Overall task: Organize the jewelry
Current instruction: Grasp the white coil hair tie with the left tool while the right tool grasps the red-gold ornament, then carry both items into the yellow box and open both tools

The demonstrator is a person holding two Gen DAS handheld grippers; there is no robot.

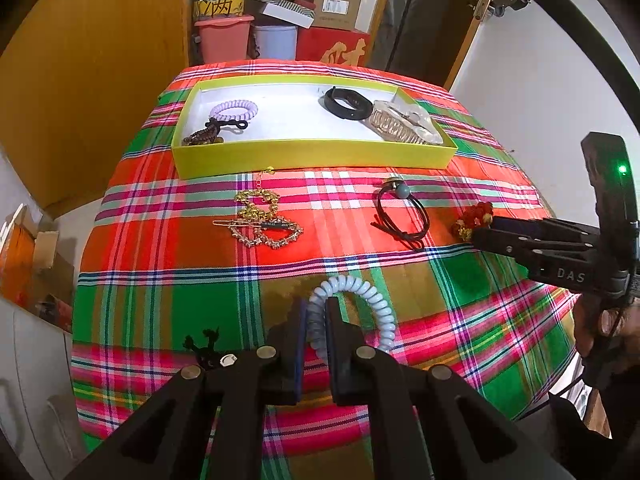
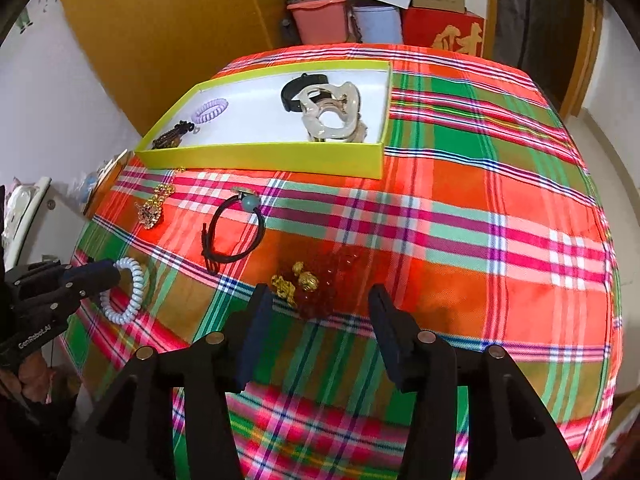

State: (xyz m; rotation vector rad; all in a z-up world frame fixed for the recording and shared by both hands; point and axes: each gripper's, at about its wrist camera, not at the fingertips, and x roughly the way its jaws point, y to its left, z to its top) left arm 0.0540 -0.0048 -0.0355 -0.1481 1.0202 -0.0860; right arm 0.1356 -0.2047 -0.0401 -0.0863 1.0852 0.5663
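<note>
My left gripper (image 1: 318,312) is shut on a pale blue spiral hair tie (image 1: 374,300), also seen in the right wrist view (image 2: 128,292). My right gripper (image 2: 320,300) is open around a red bead bracelet with gold charms (image 2: 316,284) lying on the cloth; it also shows in the left wrist view (image 1: 474,220). A yellow box (image 1: 312,154) holds a purple spiral tie (image 1: 234,110), a black band (image 1: 346,102), a clear hair claw (image 1: 404,122) and a brown beaded piece (image 1: 202,136). A gold chain (image 1: 262,220) and a black elastic tie (image 1: 402,216) lie in front of it.
The table is covered with a bright plaid cloth (image 2: 480,220). Behind it stand a pink bin (image 1: 224,36), a white bucket (image 1: 276,42), a red box (image 1: 336,48) and cardboard boxes. A wooden cabinet (image 1: 100,60) stands at the left.
</note>
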